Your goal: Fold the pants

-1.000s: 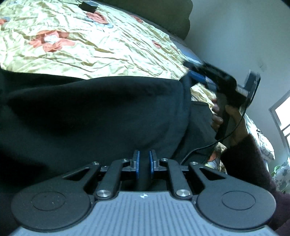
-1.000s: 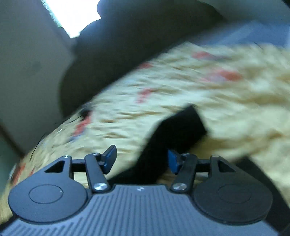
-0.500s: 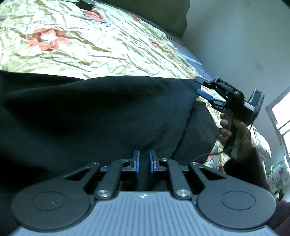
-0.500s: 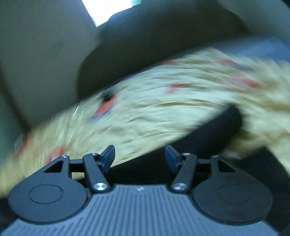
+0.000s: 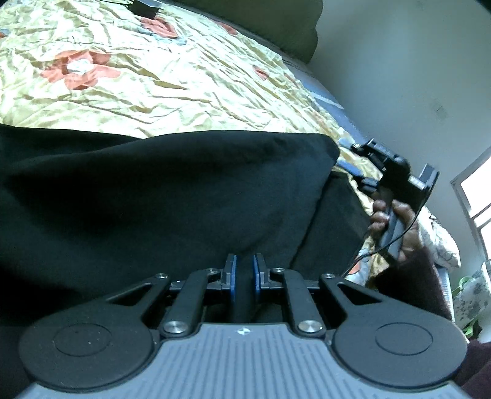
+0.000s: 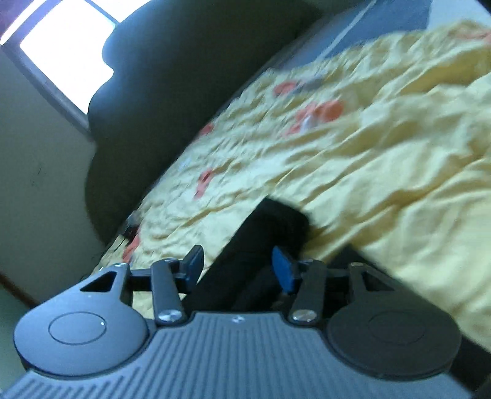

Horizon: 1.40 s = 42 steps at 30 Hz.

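Black pants (image 5: 172,196) lie folded over on the bed, the upper layer ending in a corner at the right. My left gripper (image 5: 244,271) is shut on the near edge of the pants, with black cloth pinched between its blue pads. A hand holds my right gripper (image 5: 349,157) just beyond that far right corner. In the right wrist view a black corner of the pants (image 6: 270,221) lies between the jaws of the right gripper (image 6: 237,267). The jaws are closing, and a gap still shows beside the left pad (image 6: 194,264).
A crumpled yellow bedspread with red flowers (image 5: 159,89) covers the bed (image 6: 383,159). A dark headboard cushion (image 6: 172,92) stands at its far end, with a small dark object (image 5: 144,5) near it. A bright window (image 6: 67,52) and pale walls lie beyond.
The right gripper has dropped lower at the pants' right corner and rolled, and its jaws have narrowed. The upper layer's raised corner now lies flat. The left gripper has stayed put.
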Motion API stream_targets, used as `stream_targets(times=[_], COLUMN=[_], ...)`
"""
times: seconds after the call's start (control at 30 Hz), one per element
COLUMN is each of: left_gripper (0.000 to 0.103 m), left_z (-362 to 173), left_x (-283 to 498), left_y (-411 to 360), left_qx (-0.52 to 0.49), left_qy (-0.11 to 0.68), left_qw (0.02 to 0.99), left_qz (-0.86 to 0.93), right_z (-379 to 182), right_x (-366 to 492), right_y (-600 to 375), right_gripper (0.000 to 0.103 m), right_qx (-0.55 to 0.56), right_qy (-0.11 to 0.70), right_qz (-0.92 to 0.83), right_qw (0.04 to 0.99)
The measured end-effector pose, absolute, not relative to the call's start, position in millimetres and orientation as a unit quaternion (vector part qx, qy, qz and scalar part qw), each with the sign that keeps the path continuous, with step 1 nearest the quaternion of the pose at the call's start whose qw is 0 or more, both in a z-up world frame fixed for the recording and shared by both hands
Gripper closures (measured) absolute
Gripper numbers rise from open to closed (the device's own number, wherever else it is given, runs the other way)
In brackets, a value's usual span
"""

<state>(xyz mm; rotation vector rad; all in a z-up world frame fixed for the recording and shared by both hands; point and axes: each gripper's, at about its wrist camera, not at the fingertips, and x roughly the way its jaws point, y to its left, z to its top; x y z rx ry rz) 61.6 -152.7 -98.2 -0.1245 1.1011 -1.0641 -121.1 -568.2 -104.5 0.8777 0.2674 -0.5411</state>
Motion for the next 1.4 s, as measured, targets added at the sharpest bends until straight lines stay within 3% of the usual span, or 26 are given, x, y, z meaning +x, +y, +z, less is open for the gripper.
stream_targets(times=[0.23,0.27,0.3,0.37,0.53,0.67,0.77,0.83,0.87,0.9,0.93,1.03,1.17,1.4], left_gripper=[0.091,0.091,0.091,0.091,0.091,0.091,0.091,0.091,0.091,0.091,0.091,0.091,0.091,0.091], left_z=[-95.8,-95.8,-95.7,-94.7,-96.6,-97.4,-97.2,-97.6,-98.0,-98.4,-99.2,-100.3,-101.5,-103.5], left_x=[58.7,58.4,58.1,56.6,57.6,59.8,59.8,60.8,61.3,62.1,63.2,65.4,66.5,68.7], left_y=[-166.3,-167.5,-168.6,-169.6,-168.6,-168.3,-166.7,-164.5,-163.3,-162.7,-162.1,-161.7,-160.3,-160.3], left_qx=[-0.038,-0.037,-0.035,-0.032,-0.039,-0.045,-0.045,-0.047,-0.047,-0.048,-0.051,-0.055,-0.057,-0.060], left_qy=[0.488,0.488,0.487,0.485,0.487,0.489,0.488,0.489,0.490,0.490,0.491,0.493,0.492,0.494], left_qw=[0.725,0.725,0.726,0.727,0.726,0.726,0.725,0.723,0.722,0.721,0.720,0.717,0.716,0.714], left_qz=[-0.485,-0.485,-0.485,-0.485,-0.484,-0.482,-0.484,-0.485,-0.486,-0.487,-0.488,-0.490,-0.492,-0.493], right_z=[-121.5,-120.7,-119.4,-115.8,-80.4,-75.1,-87.3,-88.2,-86.2,-81.0,-75.3,-59.4,-45.5,-53.1], right_x=[-91.1,-84.2,-75.8,-64.3,-46.0,-14.1,-6.2,-17.6,-25.0,-35.4,-44.8,-61.7,-66.9,-40.5], right_y=[-588.0,-587.8,-586.2,-577.6,-511.8,-421.9,-374.3,-353.0,-344.7,-337.3,-334.2,-347.0,-399.0,-419.0], right_gripper=[0.054,0.061,0.091,0.095,0.095,0.094,0.088,0.065,0.039,0.023,0.023,0.028,0.052,0.068], right_qx=[0.443,0.439,0.426,0.397,0.194,-0.052,-0.113,-0.123,-0.132,-0.136,-0.135,-0.100,-0.014,-0.088], right_qy=[0.155,0.158,0.165,0.176,0.205,0.253,0.298,0.309,0.305,0.298,0.293,0.295,0.300,0.352], right_qz=[-0.251,-0.241,-0.232,-0.230,-0.232,-0.217,-0.151,-0.113,-0.096,-0.083,-0.068,-0.025,-0.022,0.026], right_qw=[0.847,0.851,0.859,0.871,0.931,0.941,0.936,0.936,0.938,0.941,0.944,0.950,0.954,0.932])
